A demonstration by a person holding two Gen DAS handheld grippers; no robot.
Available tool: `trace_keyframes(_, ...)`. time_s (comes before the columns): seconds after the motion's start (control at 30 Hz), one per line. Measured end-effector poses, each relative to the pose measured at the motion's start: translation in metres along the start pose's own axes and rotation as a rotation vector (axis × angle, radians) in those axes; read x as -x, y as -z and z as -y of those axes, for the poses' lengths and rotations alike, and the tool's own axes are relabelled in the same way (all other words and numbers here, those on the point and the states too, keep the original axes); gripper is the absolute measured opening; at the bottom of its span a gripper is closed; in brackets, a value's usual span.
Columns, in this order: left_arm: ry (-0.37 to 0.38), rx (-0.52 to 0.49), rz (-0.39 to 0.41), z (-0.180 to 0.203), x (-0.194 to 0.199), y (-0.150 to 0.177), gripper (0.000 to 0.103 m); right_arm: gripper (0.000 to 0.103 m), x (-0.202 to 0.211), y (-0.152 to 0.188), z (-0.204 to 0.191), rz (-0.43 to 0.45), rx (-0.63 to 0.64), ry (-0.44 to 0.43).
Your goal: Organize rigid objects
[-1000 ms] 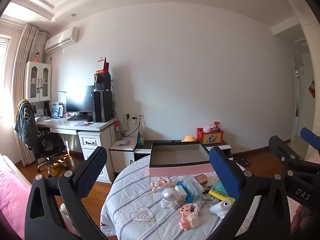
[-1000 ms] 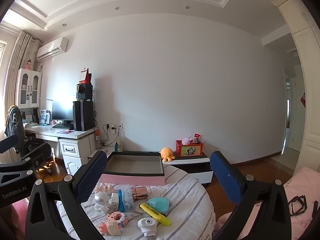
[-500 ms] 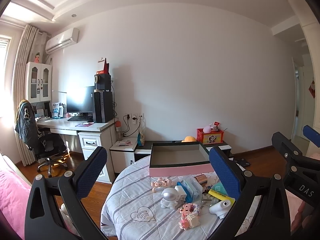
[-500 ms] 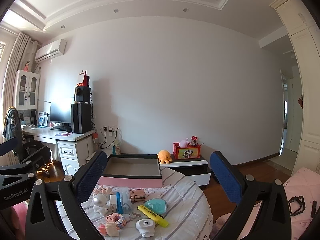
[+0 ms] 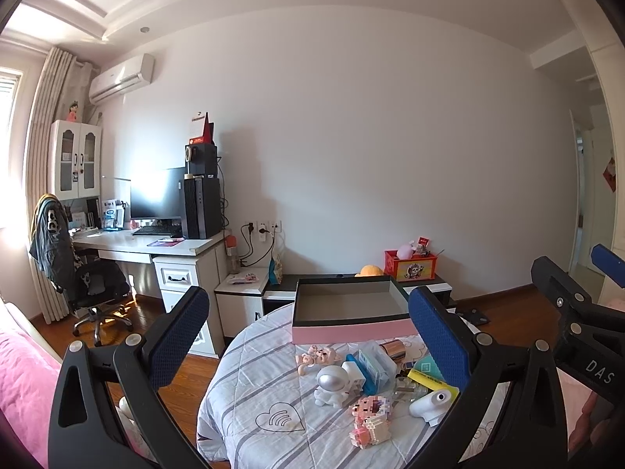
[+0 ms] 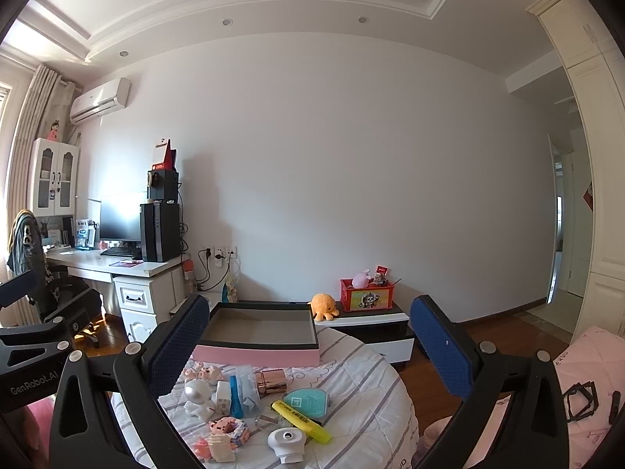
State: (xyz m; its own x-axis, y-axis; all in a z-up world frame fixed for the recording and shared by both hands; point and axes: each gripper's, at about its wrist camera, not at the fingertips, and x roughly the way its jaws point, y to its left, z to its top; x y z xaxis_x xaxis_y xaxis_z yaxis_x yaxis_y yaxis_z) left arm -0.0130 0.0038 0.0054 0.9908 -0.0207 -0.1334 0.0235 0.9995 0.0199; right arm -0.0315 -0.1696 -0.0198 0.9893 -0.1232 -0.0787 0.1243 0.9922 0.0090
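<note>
Both grippers hover above the near edge of the round table [image 6: 375, 375], nothing picked yet. Left gripper [image 5: 308, 336]: fingers spread wide, nothing between them. Right gripper [image 6: 308, 340]: likewise released and empty.

Objects, left to right in the right wrist view:
- pink pig figurines [image 6: 203, 373], just before the left end of the tray's front wall
- white astronaut figure [image 6: 197, 396], upright, touching or just beside a white charger plug [image 6: 222, 394]
- pink block-built figure [image 6: 224, 435], at the near edge
- clear case with blue edge [image 6: 244, 389], leaning on its neighbours
- rose-gold box [image 6: 271, 381]
- white round device [image 6: 287, 443], at the near edge
- teal card packet [image 6: 306, 400], with a yellow highlighter [image 6: 300, 420] lying across its near corner

Pink-walled tray [image 6: 259, 332] sits empty at the far edge, presumably the target.

Risks, as I judge them:
1. The cluster is tight, so wide-open fingers coming down on one piece could shove its neighbour. The astronaut would topple easily.
2. The block figure and round device sit near the quilted edge and a nudge could send them off.
3. The block figure may shed bricks if squeezed hard.
4. The small metal bits beside the highlighter are too small to identify and would be easy to miss.
5. The padded cover gives a soft base, so pieces may tilt under a grasp.
6. The two grippers are close together and could collide when reaching for the centre.
</note>
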Motion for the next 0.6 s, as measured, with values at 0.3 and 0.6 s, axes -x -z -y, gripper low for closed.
trace_keyframes(0.3,-0.002,0.002,-0.001,-0.0022,0.002,0.0032,0.103,0.103,0.0001,-0.0002,-0.0018,-0.006,0.002,-0.001)
trace_keyframes(0.6,-0.003,0.001,-0.005,-0.004,0.0019,0.0027,0.103,0.103,-0.0003,-0.0004,-0.0024,-0.011,-0.001,-0.002)
